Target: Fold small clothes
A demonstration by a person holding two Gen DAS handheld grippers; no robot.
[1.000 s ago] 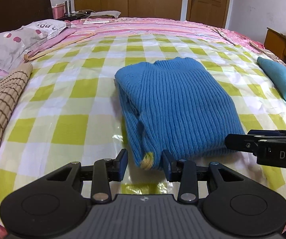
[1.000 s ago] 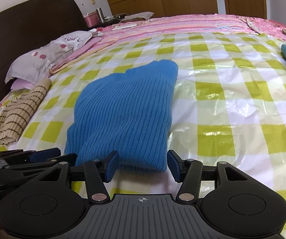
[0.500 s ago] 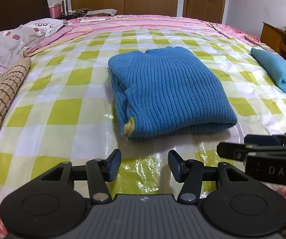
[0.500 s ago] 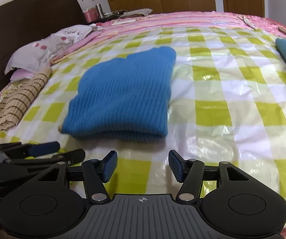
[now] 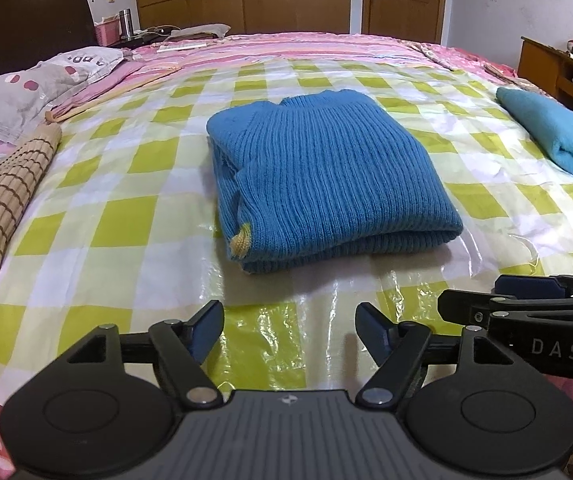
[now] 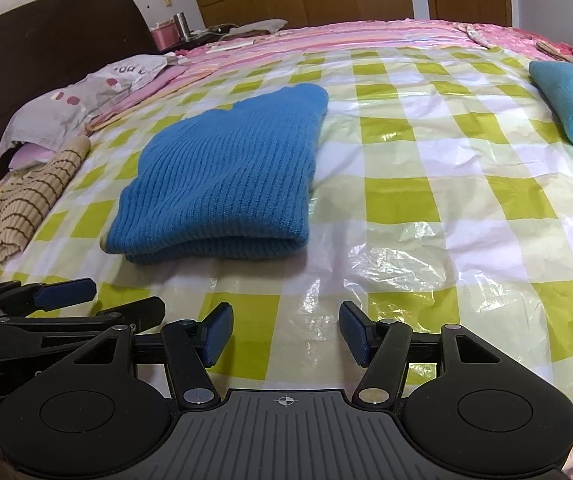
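Observation:
A blue ribbed sweater [image 5: 322, 184] lies folded in a neat rectangle on the green-and-white checked plastic sheet [image 5: 126, 224], a small yellow tag at its near left corner. In the right wrist view the same sweater [image 6: 230, 176] sits to the left of centre. My left gripper [image 5: 289, 330] hovers over the sheet short of the sweater's near edge, its jaws opening with nothing between them. My right gripper [image 6: 285, 330] is open and empty, also short of the fold. Each gripper shows at the edge of the other's view.
A beige striped garment [image 5: 2, 204] lies at the left. A folded teal garment [image 5: 554, 136] lies at the right. Pillows [image 5: 34, 84] and a dark headboard stand far left, a wooden cabinet [image 5: 558, 68] at the right and a nightstand with a flask behind.
Both grippers let go of the sweater's near edge and pulled back toward the bed's front. The left jaws spread much wider. The sweater stays folded where it lay.

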